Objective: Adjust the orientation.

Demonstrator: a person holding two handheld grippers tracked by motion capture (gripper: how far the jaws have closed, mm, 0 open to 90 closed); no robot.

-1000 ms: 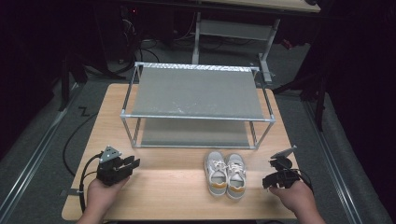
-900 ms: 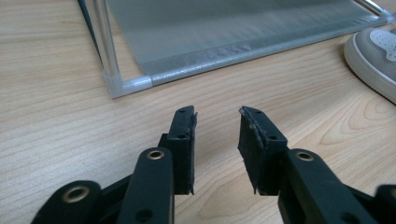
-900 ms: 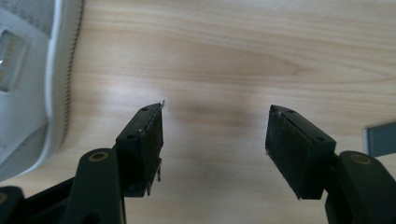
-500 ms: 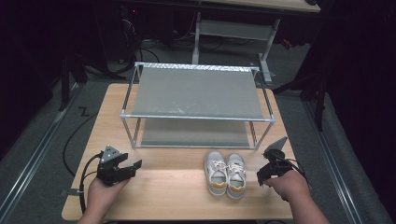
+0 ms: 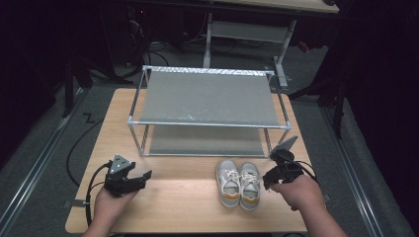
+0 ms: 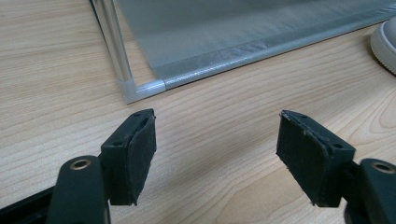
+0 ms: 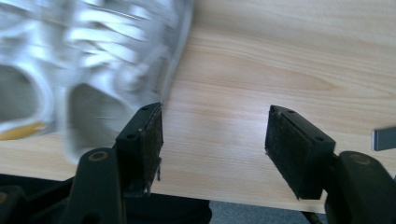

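Note:
A pair of white sneakers (image 5: 239,183) with yellow heels stands side by side on the wooden table (image 5: 183,202), in front of a two-tier metal shoe rack (image 5: 207,98). My right gripper (image 5: 268,178) hovers just right of the right sneaker (image 7: 84,70). Its jaws are open, have just been closing slightly, and have bare table between them (image 7: 215,135). My left gripper (image 5: 143,177) rests near the front left of the table, pointing toward the rack's front left corner (image 6: 140,86). Its jaws have just been opening and stand wide with nothing between them (image 6: 217,140).
The rack fills the middle and back of the table, with grey fabric shelves. Its lower shelf (image 6: 243,28) lies close ahead of the left gripper. The table's front edge runs just under the right gripper. Dark floor and cables surround the table.
The right hand has moved left and up, from the table's right edge to beside the sneakers. The left gripper's jaws have spread apart while the left hand stayed put.

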